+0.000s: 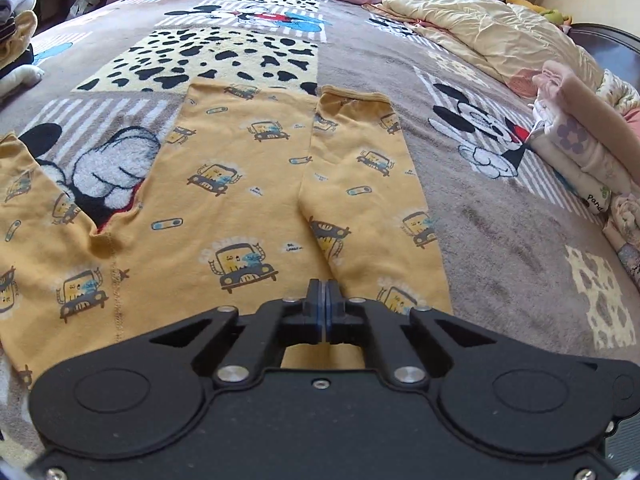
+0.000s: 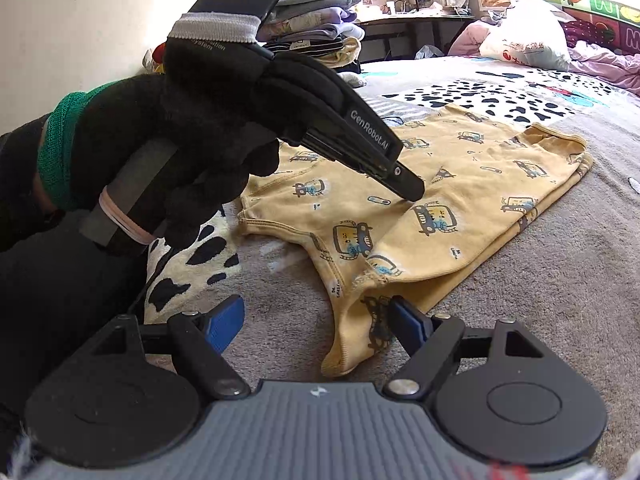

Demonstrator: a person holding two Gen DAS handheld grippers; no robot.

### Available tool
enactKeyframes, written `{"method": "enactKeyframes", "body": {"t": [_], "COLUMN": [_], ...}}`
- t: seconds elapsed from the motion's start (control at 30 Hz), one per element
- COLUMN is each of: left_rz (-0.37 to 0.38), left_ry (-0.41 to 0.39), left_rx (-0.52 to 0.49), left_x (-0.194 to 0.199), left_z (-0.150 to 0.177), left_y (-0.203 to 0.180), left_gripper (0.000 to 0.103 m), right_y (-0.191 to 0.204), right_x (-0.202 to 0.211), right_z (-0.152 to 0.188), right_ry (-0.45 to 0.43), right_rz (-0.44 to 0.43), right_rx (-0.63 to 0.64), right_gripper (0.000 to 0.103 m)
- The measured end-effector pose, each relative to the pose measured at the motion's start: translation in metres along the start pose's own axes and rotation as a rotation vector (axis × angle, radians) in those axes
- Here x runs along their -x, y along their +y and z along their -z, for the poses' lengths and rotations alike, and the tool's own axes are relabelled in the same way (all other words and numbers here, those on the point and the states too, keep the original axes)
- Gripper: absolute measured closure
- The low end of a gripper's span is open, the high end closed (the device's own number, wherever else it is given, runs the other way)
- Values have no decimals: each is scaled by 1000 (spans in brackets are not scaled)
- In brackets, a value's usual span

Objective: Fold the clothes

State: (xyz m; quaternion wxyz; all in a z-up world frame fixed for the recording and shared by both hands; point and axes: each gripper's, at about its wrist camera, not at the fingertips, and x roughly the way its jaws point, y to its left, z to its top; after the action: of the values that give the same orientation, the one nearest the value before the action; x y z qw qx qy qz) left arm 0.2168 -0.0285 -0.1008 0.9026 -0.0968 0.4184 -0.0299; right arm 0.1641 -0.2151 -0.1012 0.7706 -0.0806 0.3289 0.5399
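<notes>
A yellow child's top with car prints (image 1: 240, 184) lies flat on the bed, one sleeve folded over its body (image 1: 360, 184). My left gripper (image 1: 324, 292) is shut, its tip pressed down on the garment's middle; the right wrist view shows it (image 2: 416, 196) touching the cloth, held by a black-gloved hand. The garment (image 2: 460, 200) spreads ahead of my right gripper (image 2: 320, 320), which is open. A bunched corner of the yellow cloth (image 2: 368, 332) lies between the blue pads (image 2: 408, 320), against the right one.
The bed is covered by a grey Mickey Mouse blanket (image 1: 500, 220). A stack of folded clothes (image 1: 580, 148) sits at the right edge, a cream quilt (image 1: 480, 28) behind it. Another clothes pile (image 2: 316, 20) stands at the far left.
</notes>
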Motion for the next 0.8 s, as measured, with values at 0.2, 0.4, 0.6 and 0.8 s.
{"method": "enactKeyframes", "body": {"t": [0.2, 0.4, 0.6, 0.8], "left_rz": [64, 149, 231, 260], "left_ry": [-113, 0, -69, -39], "left_rx": [-105, -292, -266, -266], "left_x": [32, 18, 40, 28], "left_z": [-1, 29, 40, 64], "left_y": [-24, -49, -41, -40], "left_gripper": [99, 99, 99, 99], "right_y": [0, -14, -37, -75], "right_x": [4, 26, 64, 83], "right_z": [1, 7, 14, 19], "right_ry": [2, 9, -102, -254], "right_rz": [-4, -23, -69, -33], "right_rx": [0, -55, -173, -353], "right_gripper": [24, 25, 25, 25]}}
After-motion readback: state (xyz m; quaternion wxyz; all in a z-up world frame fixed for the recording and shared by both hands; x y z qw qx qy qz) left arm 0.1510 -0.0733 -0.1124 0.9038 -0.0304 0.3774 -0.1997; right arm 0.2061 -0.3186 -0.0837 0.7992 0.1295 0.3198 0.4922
